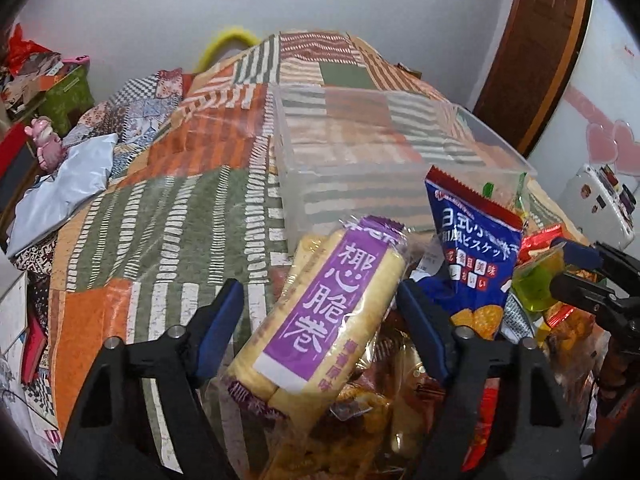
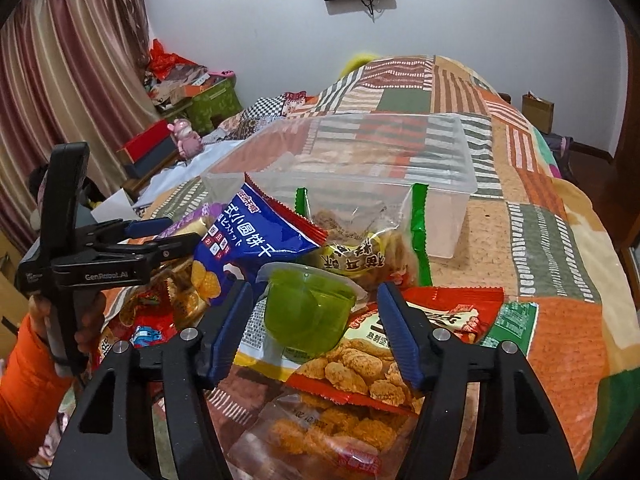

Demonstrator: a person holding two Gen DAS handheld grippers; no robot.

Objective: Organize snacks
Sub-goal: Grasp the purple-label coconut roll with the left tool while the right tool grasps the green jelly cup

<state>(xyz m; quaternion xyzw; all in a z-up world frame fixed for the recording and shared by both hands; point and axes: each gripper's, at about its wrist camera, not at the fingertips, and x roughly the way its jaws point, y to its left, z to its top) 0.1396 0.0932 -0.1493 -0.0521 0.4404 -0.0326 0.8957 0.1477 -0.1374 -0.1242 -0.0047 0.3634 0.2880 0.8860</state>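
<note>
In the left wrist view, the left edge is crowded with things cut off by the fisheye rim and too blurred to be named; only a pink figurine (image 1: 45, 141) and a pale plastic bag (image 1: 68, 184) can be made out. The patchwork bed cover (image 1: 168, 216) fills the middle, and the clear plastic bin (image 1: 360, 184) is seen standing on it at centre, with nothing inside. At lower centre the left tool (image 1: 320, 320) is held partly open, its blue pads on either side of the purple-labelled wafer roll pack (image 1: 320, 320); a gap is seen at the left pad, so no grip is shown. The pack's lower end is hidden among crumpled wrappers. To its right stands the blue biscuit bag (image 1: 472, 248), and at the right edge the right tool (image 1: 560, 268) is seen side-on by the green jelly cup (image 1: 532, 284) (whether the pads touch it cannot be told here).

In the right wrist view, an orange sleeve (image 2: 24, 392) and the hand (image 2: 86, 320) carrying the left tool (image 2: 176, 232) are shown at the left, seen in no other view. The right tool (image 2: 316, 320) at lower centre is partly open, the jelly cup (image 2: 308, 312) lying between its pads with space on both sides. Behind it lies a green-edged bag (image 2: 368, 236), largely hidden in the other view, and below it red packs of fried snacks (image 2: 360, 364), partly covered by the tool.
</note>
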